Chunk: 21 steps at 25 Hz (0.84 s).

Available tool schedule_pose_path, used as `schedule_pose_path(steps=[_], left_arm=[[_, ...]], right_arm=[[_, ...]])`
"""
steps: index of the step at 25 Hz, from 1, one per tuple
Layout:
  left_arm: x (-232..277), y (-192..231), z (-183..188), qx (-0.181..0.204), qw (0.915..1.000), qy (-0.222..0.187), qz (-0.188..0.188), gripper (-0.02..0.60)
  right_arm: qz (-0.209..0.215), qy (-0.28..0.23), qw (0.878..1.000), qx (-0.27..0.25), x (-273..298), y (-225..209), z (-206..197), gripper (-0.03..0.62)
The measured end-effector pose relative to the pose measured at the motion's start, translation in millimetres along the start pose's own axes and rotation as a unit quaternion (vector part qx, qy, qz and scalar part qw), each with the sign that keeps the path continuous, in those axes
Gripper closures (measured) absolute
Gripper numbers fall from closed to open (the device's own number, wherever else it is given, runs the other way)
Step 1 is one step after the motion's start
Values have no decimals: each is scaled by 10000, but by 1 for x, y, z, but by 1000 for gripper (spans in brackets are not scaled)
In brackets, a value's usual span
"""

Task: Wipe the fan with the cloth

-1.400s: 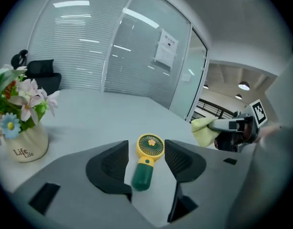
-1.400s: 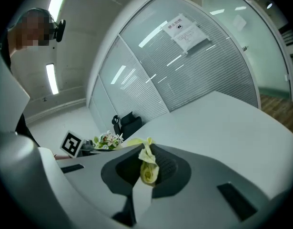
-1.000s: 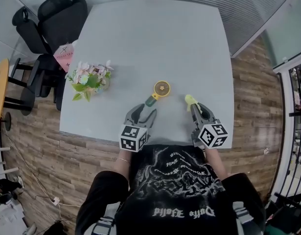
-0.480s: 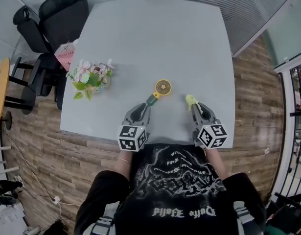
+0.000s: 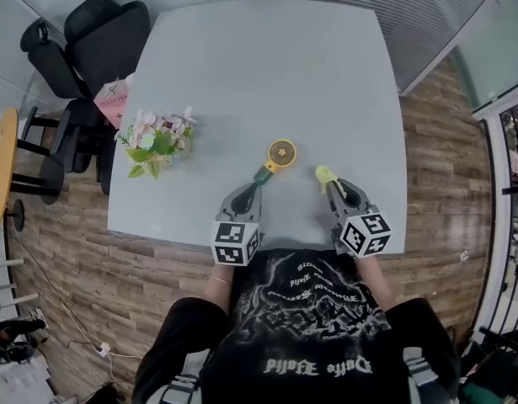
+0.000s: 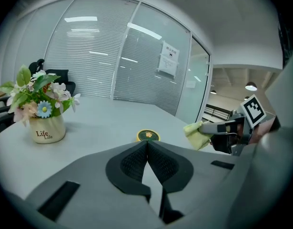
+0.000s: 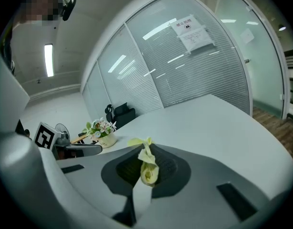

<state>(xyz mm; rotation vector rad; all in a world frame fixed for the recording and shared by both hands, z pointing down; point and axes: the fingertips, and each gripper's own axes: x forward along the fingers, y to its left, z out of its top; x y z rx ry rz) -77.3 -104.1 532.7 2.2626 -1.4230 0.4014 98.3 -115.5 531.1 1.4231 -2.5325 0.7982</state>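
Two grippers sit low at the near edge of the grey worktop (image 5: 267, 66), just ahead of the person's black printed shirt (image 5: 302, 318). The left gripper (image 5: 251, 187) has just been closing its jaws. Now they're pressed together at the tips, right on the end of the green handle of the fan (image 5: 280, 152). From overhead the handle runs straight into them, and in the left gripper view the tips meet with the round yellow head peeking just beyond. The fan lies flat on the worktop, head pointing away from the person and a touch to the right.

Over to the right gripper (image 5: 331, 185): its jaws are pinching the cloth (image 7: 148, 166), a yellow-green wad bunched between the pads with a tuft poking past the tips. It's near the fan's head, off to its right, and not touching it.

Further out on the left, a cream pot of flowers (image 5: 155, 138) stands by the worktop's left edge, well apart from the fan. Beyond that corner there's a black office chair (image 5: 107, 32) on the wood floor (image 5: 427, 141). Glass walls with blinds (image 6: 89, 56) close off the far side.
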Motion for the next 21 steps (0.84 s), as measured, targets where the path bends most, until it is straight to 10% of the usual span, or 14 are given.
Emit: schedule_pose_path(steps=[21], left_arm=[[-7, 5, -5, -143, 9999, -28, 36, 560]], right_arm=[[-119, 212, 9985, -484, 0, 0, -9, 568]])
